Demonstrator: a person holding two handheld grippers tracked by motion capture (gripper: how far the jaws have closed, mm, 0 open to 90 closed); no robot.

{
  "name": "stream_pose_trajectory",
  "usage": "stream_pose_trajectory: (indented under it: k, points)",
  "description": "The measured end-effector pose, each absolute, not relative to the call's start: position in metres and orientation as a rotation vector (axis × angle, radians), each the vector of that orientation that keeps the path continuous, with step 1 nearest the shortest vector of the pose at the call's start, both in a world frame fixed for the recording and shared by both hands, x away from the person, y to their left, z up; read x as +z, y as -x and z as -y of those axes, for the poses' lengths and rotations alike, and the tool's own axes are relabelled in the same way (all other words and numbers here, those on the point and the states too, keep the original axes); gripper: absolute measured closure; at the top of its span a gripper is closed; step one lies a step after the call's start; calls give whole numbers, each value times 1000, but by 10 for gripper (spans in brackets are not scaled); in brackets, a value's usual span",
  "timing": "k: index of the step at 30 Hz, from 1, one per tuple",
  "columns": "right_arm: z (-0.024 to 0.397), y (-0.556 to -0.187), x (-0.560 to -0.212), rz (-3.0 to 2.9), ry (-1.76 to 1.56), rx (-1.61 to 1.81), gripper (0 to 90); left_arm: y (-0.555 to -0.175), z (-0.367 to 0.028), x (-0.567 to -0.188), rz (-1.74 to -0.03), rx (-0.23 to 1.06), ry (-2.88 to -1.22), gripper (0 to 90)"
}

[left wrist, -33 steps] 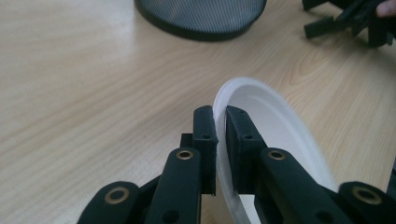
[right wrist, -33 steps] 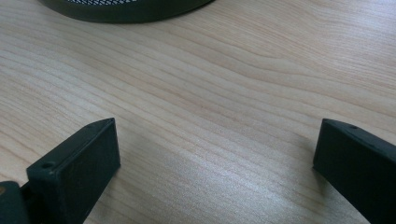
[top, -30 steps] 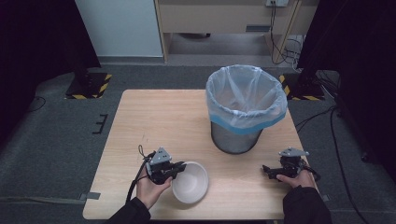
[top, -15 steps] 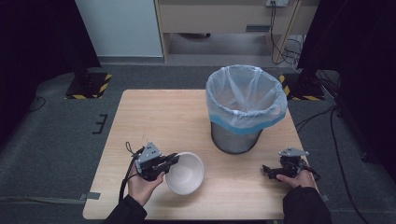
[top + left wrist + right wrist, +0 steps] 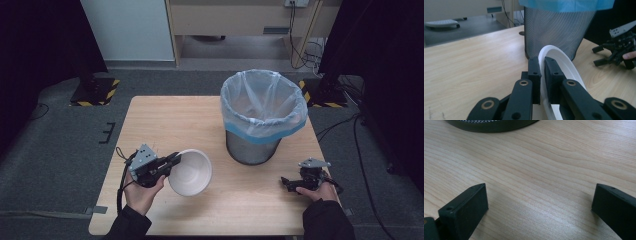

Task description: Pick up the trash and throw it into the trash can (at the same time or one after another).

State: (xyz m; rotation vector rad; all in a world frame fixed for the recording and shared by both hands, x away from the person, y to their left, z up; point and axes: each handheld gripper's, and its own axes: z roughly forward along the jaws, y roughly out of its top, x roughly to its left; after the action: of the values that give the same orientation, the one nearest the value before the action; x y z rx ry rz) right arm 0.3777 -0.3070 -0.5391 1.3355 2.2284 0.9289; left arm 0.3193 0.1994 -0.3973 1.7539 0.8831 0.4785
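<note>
Since a second ago we've lifted and tilted the white bowl (image 5: 190,172), left claw (image 5: 172,161) pinching its rim; tipping into the bin (image 5: 262,112) beside remains; right claw (image 5: 289,184) rests spread.

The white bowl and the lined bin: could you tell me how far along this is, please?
Done: the left gripper is clamped on the white bowl by its rim. In hand: the bowl is tilted beside the lined bin. Left: it is not yet over the bin. The right gripper rests open on the table.
</note>
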Motion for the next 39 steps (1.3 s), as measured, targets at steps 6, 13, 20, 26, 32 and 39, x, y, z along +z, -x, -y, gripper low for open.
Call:
stream_pose_trajectory:
  k: [6,13,20,26,32,39]
  points:
    - [307,-378,-539,-2228,-1335,929,7,-320,-204,-380,-866,521,-1708,835]
    - [307,-378,-539,-2226,-1338,928,7,-326,-208,-354,-845,573,-1654,835]
    - [307,-378,-539,-2227,-1338,928,7,-333,-211,-326,-830,607,-1582,835]
    - [307,-378,-539,-2226,-1337,928,7,-339,-214,-307,-816,630,-1533,835]
    - [307,-378,-539,-2226,-1338,928,7,-345,-216,-291,-811,641,-1489,835]
    - [307,-378,-539,-2227,-1338,928,7,-352,-208,-268,-777,675,-1468,835]
